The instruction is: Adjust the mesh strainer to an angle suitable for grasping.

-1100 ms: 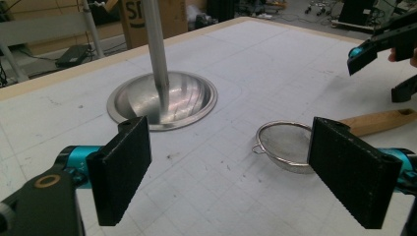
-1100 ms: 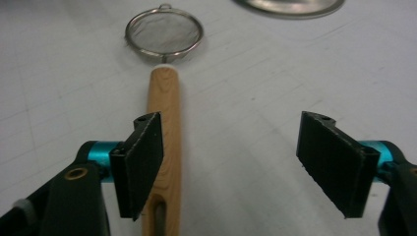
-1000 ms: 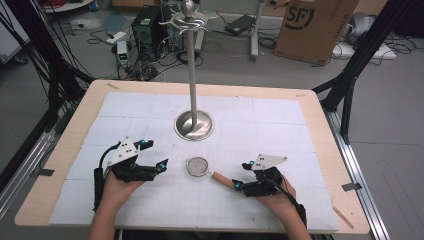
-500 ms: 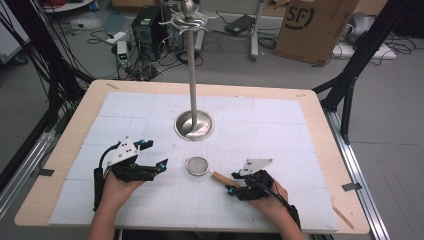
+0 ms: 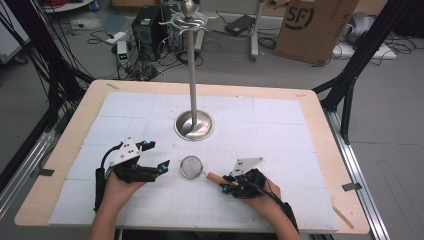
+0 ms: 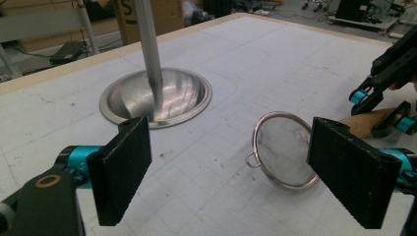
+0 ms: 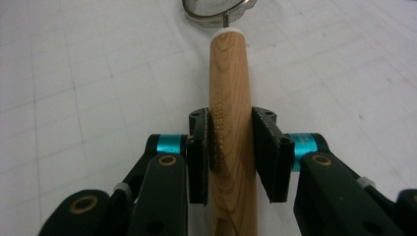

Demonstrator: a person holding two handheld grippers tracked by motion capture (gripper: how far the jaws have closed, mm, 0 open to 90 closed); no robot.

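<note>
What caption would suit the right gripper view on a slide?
The right gripper has its two black jaws around the wooden handle of a small mesh strainer lying on the white table mat.

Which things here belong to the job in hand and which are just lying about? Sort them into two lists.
In the job:
- strainer, its wooden handle clamped by the right gripper
- left gripper, open beside the strainer
- hook stand, possibly where the strainer hangs

Lying about:
- cardboard box on the floor
- cables behind the table
- black computer case

Hand-held gripper (image 7: 231, 160) clamps wooden handle (image 7: 228, 98) (strainer's).
</note>
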